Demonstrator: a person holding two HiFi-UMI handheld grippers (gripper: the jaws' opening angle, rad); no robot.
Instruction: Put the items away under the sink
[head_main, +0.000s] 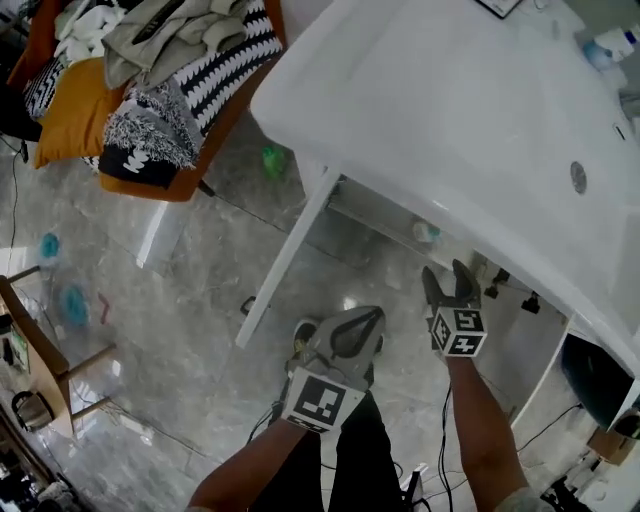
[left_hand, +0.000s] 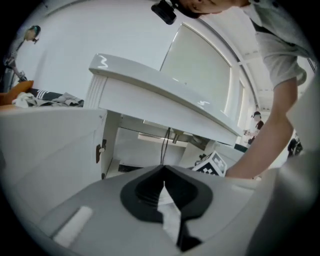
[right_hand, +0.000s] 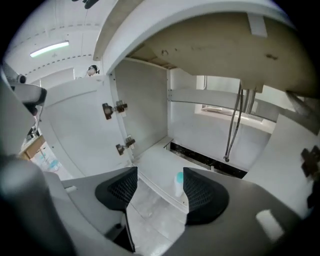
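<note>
Teal-capped bottle (right_hand: 178, 184) shows just past the right claw (right_hand: 159, 189), seen in the gap between its jaws, which stand wide apart and grip nothing. The bottle stands upright, long axis vertical, on the cabinet floor (right_hand: 155, 160) close to its front edge, under the sink (head_main: 450, 120). It looks already put away. Further in, two thin pipes (right_hand: 232, 130) hang down near the back wall, and the cabinet door (right_hand: 75, 135) stands swung open on the left side.

The left claw (head_main: 372, 318) sits lower and further out from the cabinet than the right one, with its jaws drawn together and nothing visible between them.

Out on the floor, well off to the left of the cabinet's front corner, lies a small green item (head_main: 272, 160). If that one goes in next, the left claw is the nearer, though both must swing away from the opening first.
</note>
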